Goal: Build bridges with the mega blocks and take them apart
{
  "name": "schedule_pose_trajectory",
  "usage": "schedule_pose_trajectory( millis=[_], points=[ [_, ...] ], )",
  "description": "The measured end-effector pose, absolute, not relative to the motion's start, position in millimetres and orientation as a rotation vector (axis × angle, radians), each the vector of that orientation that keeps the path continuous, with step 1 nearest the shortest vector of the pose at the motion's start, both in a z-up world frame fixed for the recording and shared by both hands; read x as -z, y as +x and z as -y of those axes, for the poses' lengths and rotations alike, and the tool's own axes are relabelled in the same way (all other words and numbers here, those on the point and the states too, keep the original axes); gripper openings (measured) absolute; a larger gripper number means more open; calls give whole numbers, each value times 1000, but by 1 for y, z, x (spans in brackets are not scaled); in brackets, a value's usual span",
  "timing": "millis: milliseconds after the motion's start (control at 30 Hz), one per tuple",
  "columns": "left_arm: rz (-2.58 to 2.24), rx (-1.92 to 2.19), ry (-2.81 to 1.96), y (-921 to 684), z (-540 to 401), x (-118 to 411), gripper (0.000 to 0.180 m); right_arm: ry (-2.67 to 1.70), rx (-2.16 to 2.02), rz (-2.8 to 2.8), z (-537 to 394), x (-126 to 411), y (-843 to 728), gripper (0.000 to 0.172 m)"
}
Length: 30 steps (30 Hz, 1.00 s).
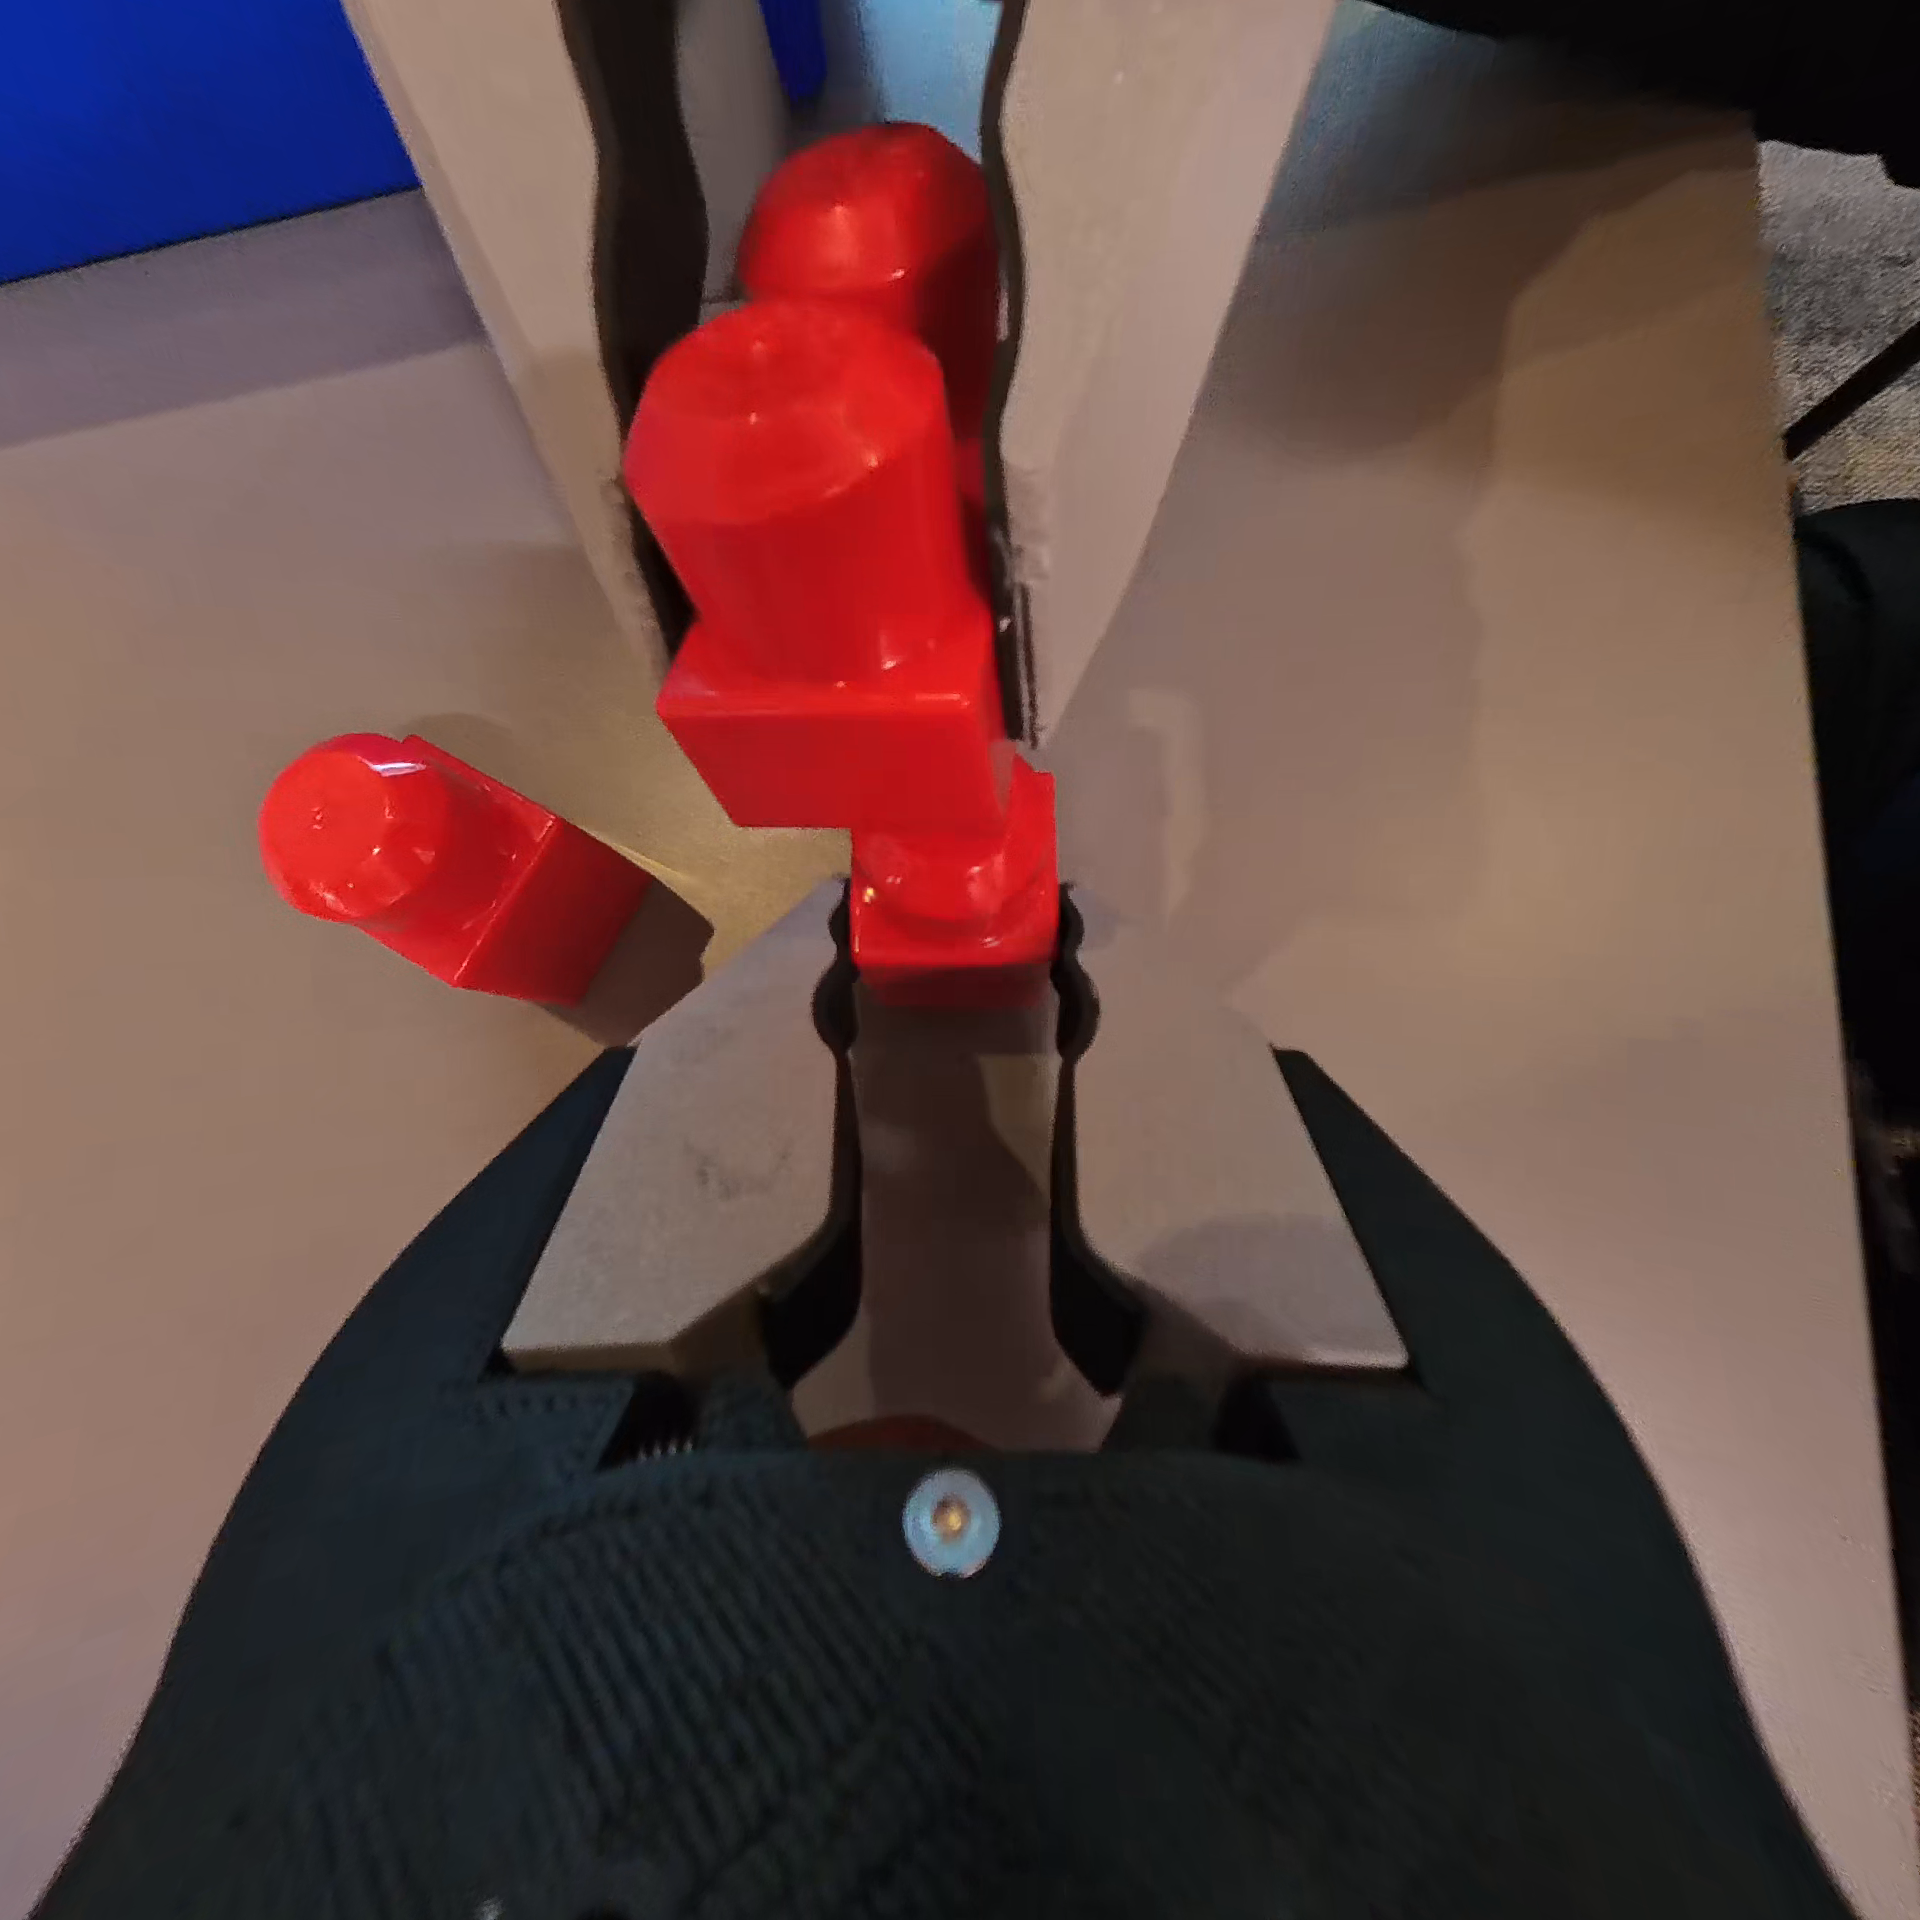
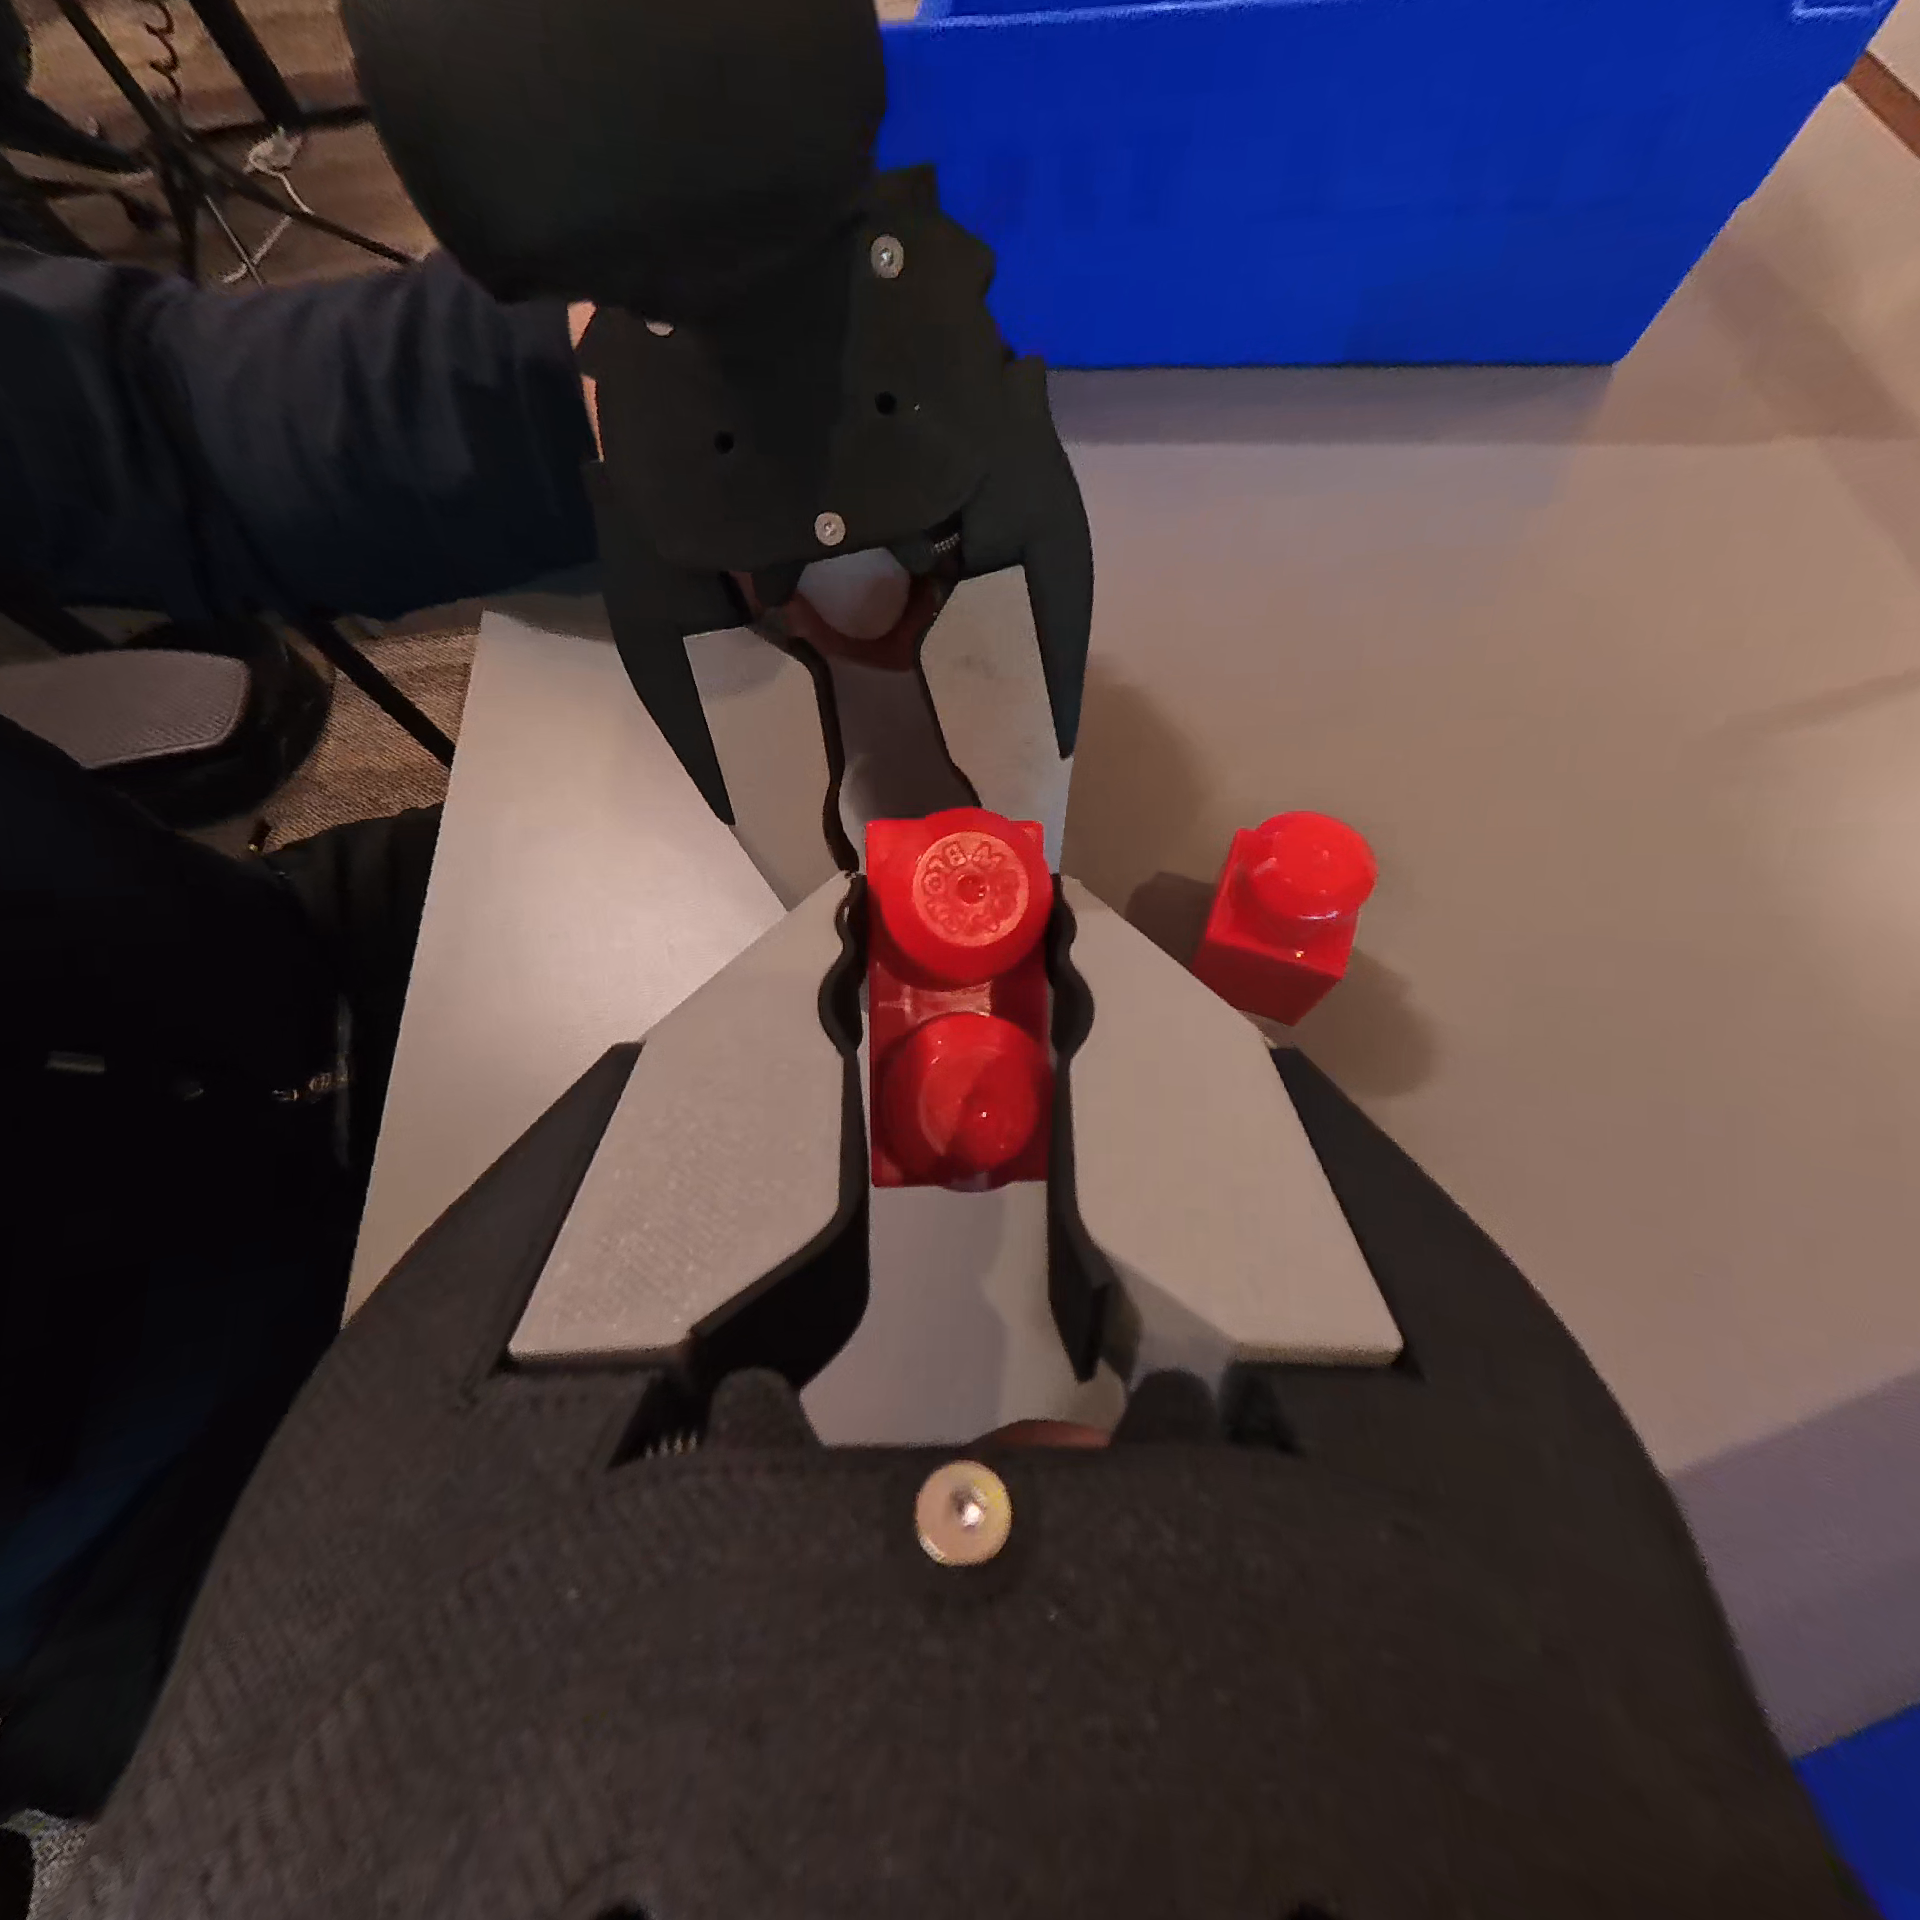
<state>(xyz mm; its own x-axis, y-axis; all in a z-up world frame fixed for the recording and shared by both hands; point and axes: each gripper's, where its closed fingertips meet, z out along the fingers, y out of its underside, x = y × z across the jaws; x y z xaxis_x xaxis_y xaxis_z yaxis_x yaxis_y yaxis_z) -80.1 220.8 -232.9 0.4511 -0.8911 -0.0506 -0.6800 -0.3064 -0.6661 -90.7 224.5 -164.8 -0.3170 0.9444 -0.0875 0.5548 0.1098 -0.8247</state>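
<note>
Two grippers meeting over red mega blocks at frame centre

The two-stud red block (image 2: 961, 1039) is sitting pinched in the right gripper (image 2: 956, 935); the left gripper (image 1: 956, 935) is clamping a single red block (image 1: 951, 914) beneath it; another single block (image 2: 1288, 914) is standing right of centre; joining or parting seems under way, needing straight force next.

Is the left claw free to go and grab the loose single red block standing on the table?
Probably not yet: the left claw is clamped on a small red block under the two-stud block. The loose block stands unobstructed nearby.
</note>
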Motion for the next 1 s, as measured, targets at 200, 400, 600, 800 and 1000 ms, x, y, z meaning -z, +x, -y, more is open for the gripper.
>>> schedule_pose_trajectory(
  millis=[200,400,600,800,1000],
  points=[
    [-1268,439,-2078,-84,-228,237,38,-1435,-1113,1905,-225,159,-90,30],
    [-1227,533,-2097,-85,-225,238,47,-1432,-1129,1895,-225,156,-88,30],
    [-1243,596,-2038,-79,-223,237,50,-1424,-1137,1896,-224,155,-88,30],
    [-1239,536,-2024,-81,-228,237,34,-1421,-1146,1877,-225,152,-87,30],
    [-1219,533,-2032,-81,-228,235,34,-1430,-1140,1899,-225,154,-84,30]
  ],
)
